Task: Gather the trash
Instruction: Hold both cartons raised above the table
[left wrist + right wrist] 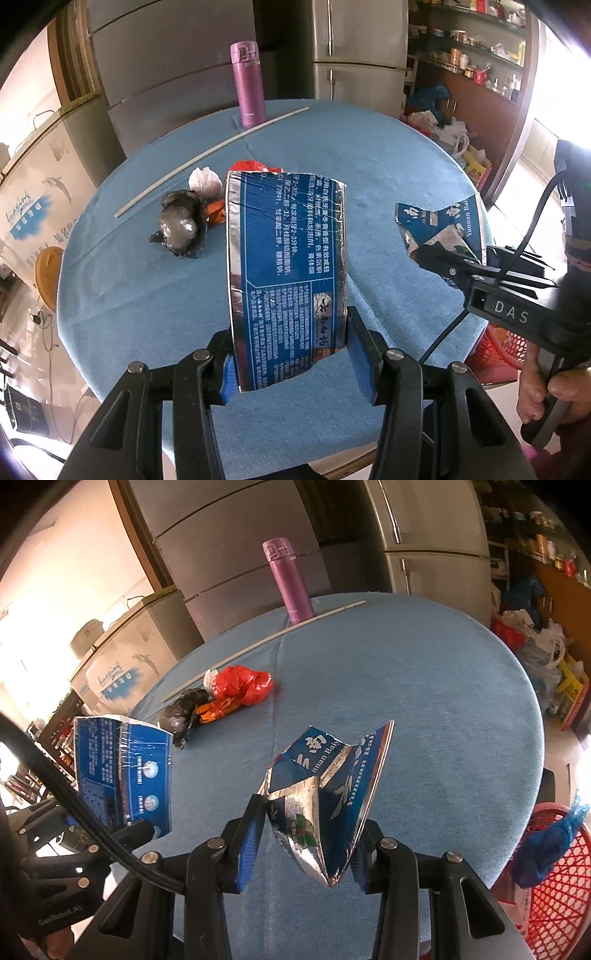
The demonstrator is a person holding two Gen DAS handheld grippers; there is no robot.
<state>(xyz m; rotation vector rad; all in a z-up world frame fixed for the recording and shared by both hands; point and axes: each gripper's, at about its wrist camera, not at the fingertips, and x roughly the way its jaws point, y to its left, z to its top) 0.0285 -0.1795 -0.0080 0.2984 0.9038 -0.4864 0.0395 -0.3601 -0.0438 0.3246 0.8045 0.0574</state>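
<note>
My left gripper (291, 362) is shut on a torn blue toothpaste box piece (288, 273) and holds it above the round blue table (147, 295); this piece also shows at the left of the right wrist view (122, 771). My right gripper (306, 842) is shut on the other, crumpled blue box piece (325, 797), also seen in the left wrist view (443, 229). A pile of trash lies on the table: a black bag (181, 716), a red bag (240, 685), an orange wrapper (216, 709) and a white bag (205, 181).
A purple flask (288, 583) stands at the table's far edge beside a long white stick (266, 638). A red mesh basket (554, 878) holding blue trash sits below the table's right edge. Fridges stand behind the table; shelves and bags are at the right.
</note>
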